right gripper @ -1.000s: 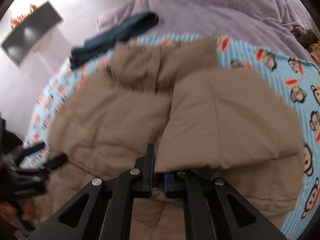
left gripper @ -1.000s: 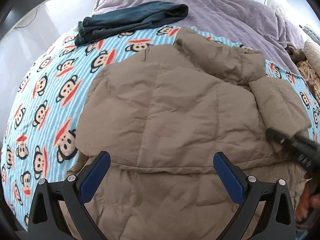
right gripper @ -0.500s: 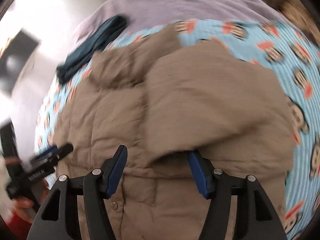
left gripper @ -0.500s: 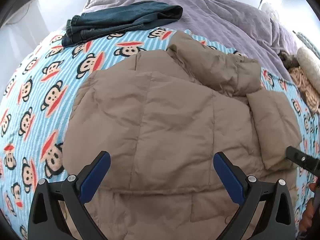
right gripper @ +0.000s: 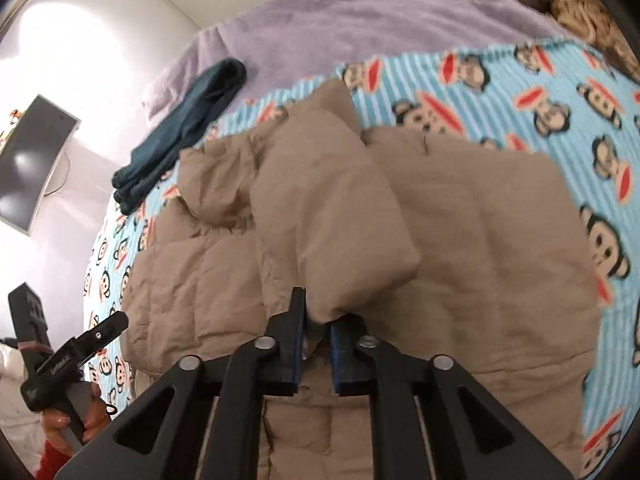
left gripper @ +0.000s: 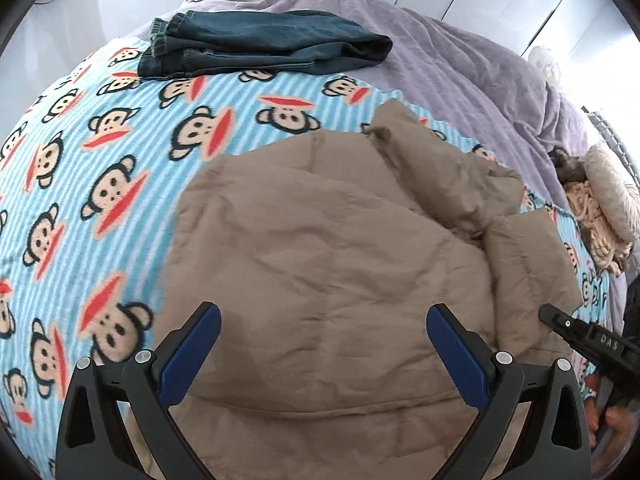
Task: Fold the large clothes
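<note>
Right tongs (right gripper: 316, 344) pinch the sleeve of the puffy tan quilted jacket (left gripper: 320, 264); left tongs (left gripper: 324, 352) hover spread wide above it.

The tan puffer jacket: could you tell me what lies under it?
The tan puffer jacket lies on the monkey-print blanket, visible around it. Anything beneath the jacket is covered.

Open left claw (left gripper: 323, 338) above jacket (left gripper: 328, 264)

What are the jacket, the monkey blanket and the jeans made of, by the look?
Jacket: likely thin matte synthetic shell over padding; stitched quilt lines, puffy crinkled panels.
Blanket: probably fleece; soft fuzzy nap, printed stripes and monkeys.
Jeans: denim; dark blue, visible contrast-stitched seams, folded.
</note>
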The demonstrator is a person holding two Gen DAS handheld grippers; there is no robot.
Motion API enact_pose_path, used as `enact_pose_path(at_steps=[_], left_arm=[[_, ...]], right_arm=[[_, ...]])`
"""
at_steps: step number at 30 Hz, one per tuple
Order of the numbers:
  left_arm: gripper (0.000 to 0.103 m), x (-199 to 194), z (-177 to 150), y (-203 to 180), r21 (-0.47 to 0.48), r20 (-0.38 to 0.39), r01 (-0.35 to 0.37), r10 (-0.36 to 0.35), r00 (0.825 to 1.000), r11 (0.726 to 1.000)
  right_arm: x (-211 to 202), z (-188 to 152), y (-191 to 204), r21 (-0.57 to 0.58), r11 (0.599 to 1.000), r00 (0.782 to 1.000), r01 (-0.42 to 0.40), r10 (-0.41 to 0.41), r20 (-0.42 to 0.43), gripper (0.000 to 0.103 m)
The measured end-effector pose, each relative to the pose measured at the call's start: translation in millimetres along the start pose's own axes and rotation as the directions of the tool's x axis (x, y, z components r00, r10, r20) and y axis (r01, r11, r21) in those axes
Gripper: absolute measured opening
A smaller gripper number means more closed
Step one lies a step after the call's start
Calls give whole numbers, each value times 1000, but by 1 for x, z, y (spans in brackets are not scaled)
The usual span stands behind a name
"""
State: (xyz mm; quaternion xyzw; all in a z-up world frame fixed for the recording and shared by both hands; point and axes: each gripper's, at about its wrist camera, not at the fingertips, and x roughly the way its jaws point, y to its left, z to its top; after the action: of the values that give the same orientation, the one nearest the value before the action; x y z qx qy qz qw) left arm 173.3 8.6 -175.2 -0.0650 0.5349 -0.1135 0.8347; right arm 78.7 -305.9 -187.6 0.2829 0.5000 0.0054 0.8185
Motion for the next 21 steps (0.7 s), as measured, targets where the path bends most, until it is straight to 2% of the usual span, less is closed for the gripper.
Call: enact_pose_path(at_steps=[3, 5, 8, 10, 12, 14, 15, 16, 17, 18, 19, 21], left_arm=[[103, 0, 3, 7, -8, 4, 4, -4, 1000, 1000], [103, -3, 6, 11, -15, 12, 31, -31, 999, 999], [103, -9, 13, 14, -31, 25, 100, -99, 995, 995], [103, -11, 16, 15, -39, 28, 142, -141, 990, 989], [103, -10, 19, 15, -47, 19, 186, -185, 983, 982], [103, -7, 20, 14, -54, -1, 218, -219, 976, 974], [103, -5, 20, 12, -54, -15, 234, -235, 972, 971], [103, -3, 20, 10, -50, -27, 249, -250, 968, 967], [103, 0, 19, 5, -41, -41, 266, -268, 963, 963], [103, 2, 19, 1, -33, -50, 279, -280, 959, 960], [103, 6, 18, -3, -24, -63, 292, -293, 954, 956], [103, 17, 18, -14, -7, -93, 301, -300, 949, 954]], right_arm=[[10, 5, -11, 92, 994, 998, -58, 60, -19, 20], [11, 10, -5, 74, 994, 996, -85, 85, 0, 12], [9, 10, 46, -167, 985, 998, -52, 55, 11, 12], [13, -3, 87, -354, 935, 1000, -22, 22, -5, 12], [24, -19, 115, -470, 883, 999, 10, -27, -29, 19], [35, -36, 131, -536, 844, 996, 31, -72, -56, 49], [36, -45, 134, -547, 837, 995, 18, -71, -75, 55], [35, -51, 134, -541, 841, 994, 3, -61, -90, 62], [27, -59, 122, -500, 866, 992, -18, -47, -116, 62], [27, -59, 122, -500, 866, 992, -18, -47, -116, 62], [23, -60, 112, -468, 884, 991, -21, -43, -128, 62], [12, -61, 81, -358, 934, 988, -21, -36, -151, 62]])
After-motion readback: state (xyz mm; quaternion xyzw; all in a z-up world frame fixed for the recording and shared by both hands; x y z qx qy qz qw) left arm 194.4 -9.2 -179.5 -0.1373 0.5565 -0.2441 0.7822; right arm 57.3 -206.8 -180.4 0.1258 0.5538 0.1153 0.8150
